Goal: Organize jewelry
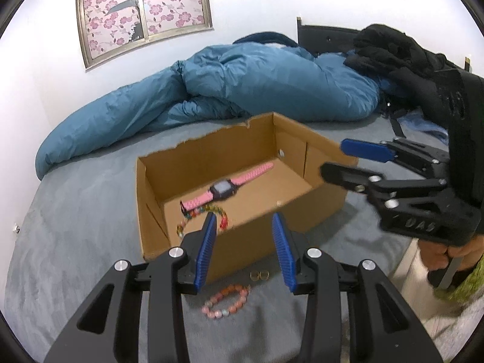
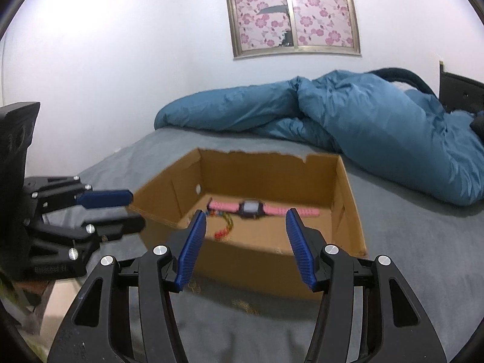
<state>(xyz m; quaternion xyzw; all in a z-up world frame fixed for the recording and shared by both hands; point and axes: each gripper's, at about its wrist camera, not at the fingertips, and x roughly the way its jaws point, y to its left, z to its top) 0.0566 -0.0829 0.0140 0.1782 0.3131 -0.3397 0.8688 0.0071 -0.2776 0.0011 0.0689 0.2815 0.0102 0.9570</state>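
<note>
While a pink watch point(image 1: 230, 185) and a bead string point(image 1: 208, 211) lie in the box point(image 1: 242, 233) on the bed point(image 1: 75, 211), a pink bracelet point(image 1: 227, 301) and two rings point(image 1: 259, 274) lie just near it — both the left gripper point(image 1: 244, 227) and the right gripper point(image 2: 246, 220) spread, empty

Only one marking can be made out: raised letters, seemingly "UAS", are moulded into the black body of the right gripper point(image 1: 352, 158) in the left wrist view. They are blurred, so the reading is uncertain. No other text is legible.
</note>
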